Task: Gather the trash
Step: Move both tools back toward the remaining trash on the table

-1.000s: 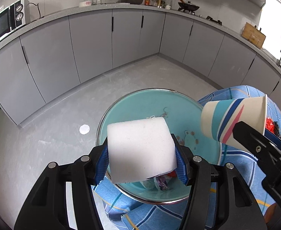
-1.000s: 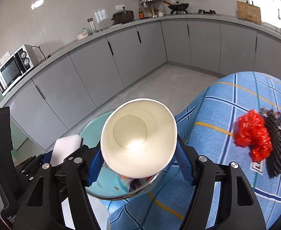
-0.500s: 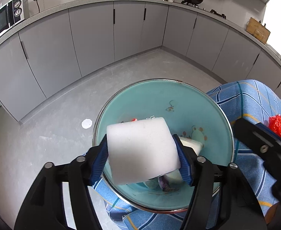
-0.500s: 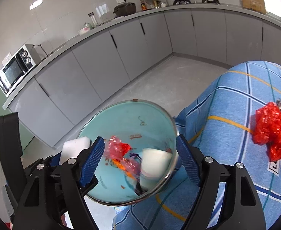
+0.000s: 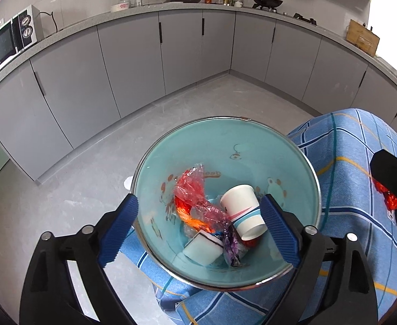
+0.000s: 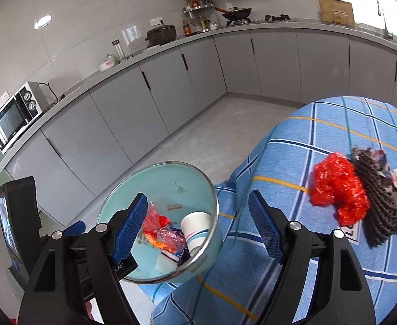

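Now white sponge [image 5: 203, 249] dropped into teal bin [image 5: 252, 140], left jaws opening, empty.

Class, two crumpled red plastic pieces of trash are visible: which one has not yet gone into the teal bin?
The bright red plastic bag on the blue checked tablecloth, beside the dark braided item. The other, a translucent red wrapper, already lies inside the teal bin.

What we cannot make out

We see the red bag [image 5: 390, 200] mostly hidden behind the right gripper [image 5: 393, 178]; the bin [image 6: 198, 266] wall lettering is unreadable.
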Tool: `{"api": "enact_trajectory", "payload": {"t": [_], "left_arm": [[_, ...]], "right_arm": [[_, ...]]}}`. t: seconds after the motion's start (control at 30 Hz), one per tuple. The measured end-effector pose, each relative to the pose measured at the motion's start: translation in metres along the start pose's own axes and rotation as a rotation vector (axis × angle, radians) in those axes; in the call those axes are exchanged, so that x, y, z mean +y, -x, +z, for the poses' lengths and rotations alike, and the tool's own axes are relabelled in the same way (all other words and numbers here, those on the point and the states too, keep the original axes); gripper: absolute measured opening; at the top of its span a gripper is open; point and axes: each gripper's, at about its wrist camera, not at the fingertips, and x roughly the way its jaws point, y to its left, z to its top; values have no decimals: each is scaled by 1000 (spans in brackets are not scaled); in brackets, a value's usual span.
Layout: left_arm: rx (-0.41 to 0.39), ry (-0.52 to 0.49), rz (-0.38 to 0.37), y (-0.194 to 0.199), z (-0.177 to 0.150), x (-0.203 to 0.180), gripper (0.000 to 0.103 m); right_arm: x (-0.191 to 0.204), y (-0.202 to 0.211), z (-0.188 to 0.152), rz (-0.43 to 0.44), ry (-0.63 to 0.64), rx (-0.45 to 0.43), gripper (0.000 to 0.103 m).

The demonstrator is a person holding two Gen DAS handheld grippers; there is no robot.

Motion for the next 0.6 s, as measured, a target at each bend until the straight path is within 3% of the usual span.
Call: {"api": "enact_trajectory", "payload": {"t": [0.23,0.6], "left_arm": [[-26,-12,12,16,0,-11,97],[-46,-42,-1,37,-4,-35,97]], "right_arm": [[-14,18,-2,-8,-14,-16,77],[-41,45,-7,-43,-53,-45,77]]}}
